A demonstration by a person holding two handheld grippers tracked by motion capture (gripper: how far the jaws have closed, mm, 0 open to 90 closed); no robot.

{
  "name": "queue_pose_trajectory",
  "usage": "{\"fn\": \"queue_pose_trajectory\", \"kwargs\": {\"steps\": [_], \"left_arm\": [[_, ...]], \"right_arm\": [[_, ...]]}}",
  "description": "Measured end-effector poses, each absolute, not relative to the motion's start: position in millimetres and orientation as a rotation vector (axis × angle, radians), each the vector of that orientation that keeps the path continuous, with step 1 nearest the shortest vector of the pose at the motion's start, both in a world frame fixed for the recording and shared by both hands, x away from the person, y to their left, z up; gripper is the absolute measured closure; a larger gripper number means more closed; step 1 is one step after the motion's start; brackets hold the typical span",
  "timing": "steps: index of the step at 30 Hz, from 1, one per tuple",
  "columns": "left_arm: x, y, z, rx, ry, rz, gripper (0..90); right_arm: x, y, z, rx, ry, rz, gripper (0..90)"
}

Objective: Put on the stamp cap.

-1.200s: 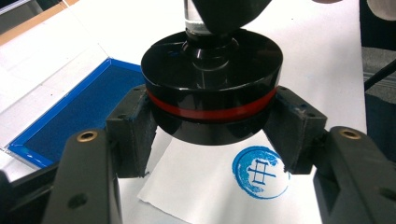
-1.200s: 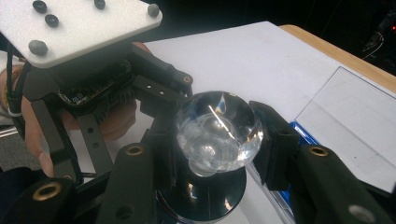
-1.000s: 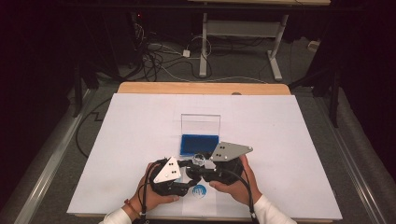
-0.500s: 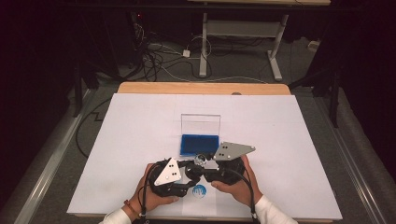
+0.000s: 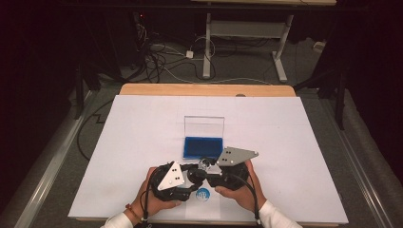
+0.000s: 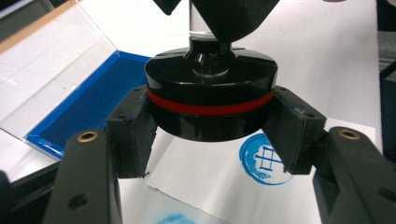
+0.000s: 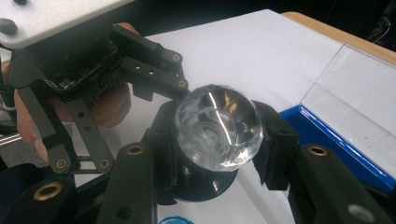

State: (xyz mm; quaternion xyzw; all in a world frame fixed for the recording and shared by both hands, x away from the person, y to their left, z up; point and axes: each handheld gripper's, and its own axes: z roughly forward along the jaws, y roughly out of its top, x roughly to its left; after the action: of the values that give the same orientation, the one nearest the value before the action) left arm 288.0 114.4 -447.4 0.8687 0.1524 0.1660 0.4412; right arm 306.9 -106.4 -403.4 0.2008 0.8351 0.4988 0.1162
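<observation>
Left hand-held gripper (image 6: pixel 208 135): jaws clamped on black base of stamp (image 6: pixel 211 100), red band visible, held just above paper (image 6: pixel 205 182). Right hand-held gripper (image 7: pixel 219 158): jaws pinched on stamp neck beneath clear knob (image 7: pixel 218 125).

Risks, judged:
- 2 grips on 1 stamp; uneven pull could twist it loose.
- Wet face could be dragged across blue imprint (image 6: pixel 264 161), smearing it.
- Open ink pad (image 5: pixel 203 147) lies just beyond; its upright clear lid (image 5: pixel 204 126) could be knocked.
- Paper on desk (image 5: pixel 142 123) could be shifted.
</observation>
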Motion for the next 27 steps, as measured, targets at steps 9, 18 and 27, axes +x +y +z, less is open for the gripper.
{"fn": "queue_pose_trajectory", "kwargs": {"steps": [9, 18, 27], "left_arm": [[283.8, 112.3, -446.8, 2.222, 0.347, 0.48, 36.4], [282.3, 109.6, -447.6, 2.25, 0.342, 0.493, 36.0], [283.4, 109.6, -448.0, 2.252, 0.354, 0.446, 35.8]], "right_arm": [[305.0, -104.6, -409.0, 0.577, 2.469, 1.425, 57.2], [304.5, -101.7, -412.2, 0.584, 2.475, 1.411, 57.2], [306.6, -102.6, -415.4, 0.626, 2.49, 1.419, 57.3]]}}
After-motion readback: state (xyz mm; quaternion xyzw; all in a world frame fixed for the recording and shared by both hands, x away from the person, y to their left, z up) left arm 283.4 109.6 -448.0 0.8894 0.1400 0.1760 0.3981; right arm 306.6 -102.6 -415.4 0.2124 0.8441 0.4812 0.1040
